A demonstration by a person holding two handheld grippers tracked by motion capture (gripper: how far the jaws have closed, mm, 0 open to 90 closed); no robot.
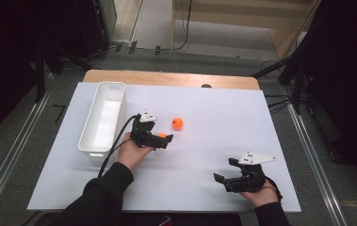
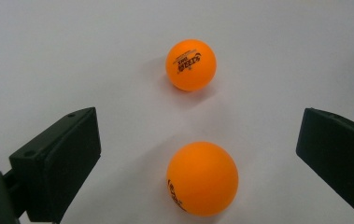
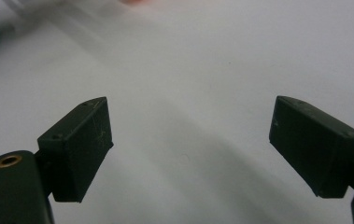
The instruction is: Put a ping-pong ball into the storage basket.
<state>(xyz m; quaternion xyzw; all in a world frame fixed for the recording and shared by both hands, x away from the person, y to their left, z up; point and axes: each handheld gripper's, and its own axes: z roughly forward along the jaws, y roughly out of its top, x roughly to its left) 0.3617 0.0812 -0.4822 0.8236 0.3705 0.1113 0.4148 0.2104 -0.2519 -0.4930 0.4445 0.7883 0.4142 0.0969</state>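
High view: the left gripper [image 1: 163, 140] is held low over the white surface [image 1: 214, 155], the person's left hand [image 1: 131, 149] wrapped behind it and the sleeved forearm entering from the bottom edge. It points toward the surface's middle. The right gripper [image 1: 223, 176] sits near the right front of the surface, held in the right hand [image 1: 261, 193], pointing left, well apart from the other. A white bin [image 1: 101, 117] stands along the left side, just beside the left gripper; its interior appears bare, though the near end is not clearly seen. One orange ball [image 1: 162, 135] lies at the tip of the left gripper; a second orange ball [image 1: 177, 123] lies just beyond it, apart.

Left gripper view: the fingers [image 2: 58, 163] stand wide. The near ball [image 2: 201, 178] rests on the surface between them, touching neither. The far ball [image 2: 191, 64], printed side up, lies beyond the fingertips, clear of the near one.

Right gripper view: the fingers [image 3: 79, 144] are spread wide over bare surface, holding nothing.
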